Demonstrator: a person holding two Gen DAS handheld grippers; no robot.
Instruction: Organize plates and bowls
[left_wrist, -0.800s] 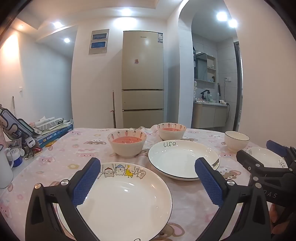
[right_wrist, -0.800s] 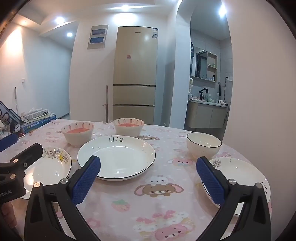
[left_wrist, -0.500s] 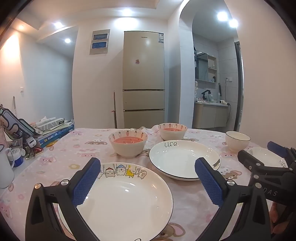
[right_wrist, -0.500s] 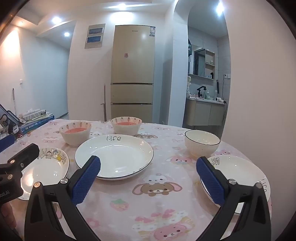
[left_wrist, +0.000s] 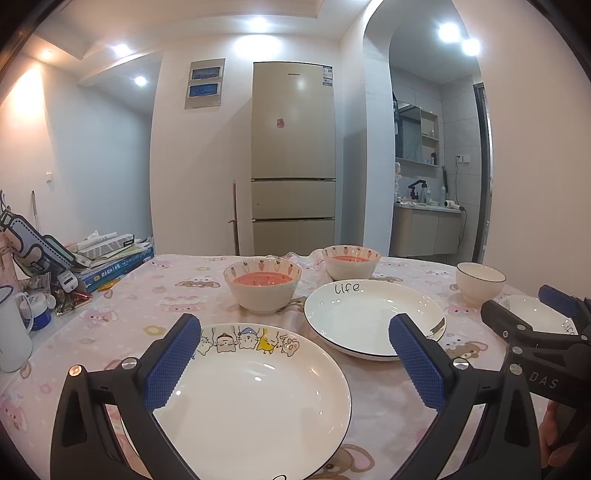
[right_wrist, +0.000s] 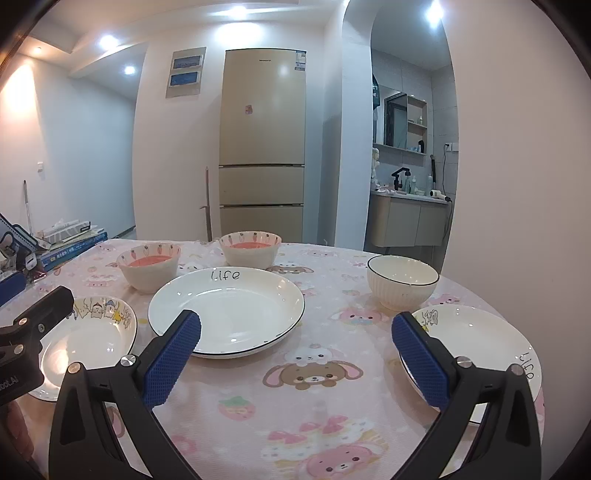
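Note:
On the pink cartoon tablecloth lie a cartoon-animal plate (left_wrist: 251, 398) at the near left, a large "Life" plate (left_wrist: 373, 317) in the middle and a third plate (right_wrist: 480, 339) at the near right. Two carrot-rimmed bowls with pink insides (left_wrist: 263, 284) (left_wrist: 351, 261) stand behind, and a white ribbed bowl (right_wrist: 402, 280) stands at the right. My left gripper (left_wrist: 295, 354) is open and empty above the cartoon plate. My right gripper (right_wrist: 295, 350) is open and empty, over the cloth between the large plate and the right plate.
Books, boxes and clutter (left_wrist: 107, 258) and a white mug (left_wrist: 11, 332) crowd the table's left edge. A fridge (left_wrist: 293, 158) stands behind the table. A washroom vanity (right_wrist: 410, 218) is at the back right, with a wall close on the right.
Both grippers have shifted slightly; the views have drifted a little, with the plates sitting a touch further right in the left view. Nothing was gripped or moved.

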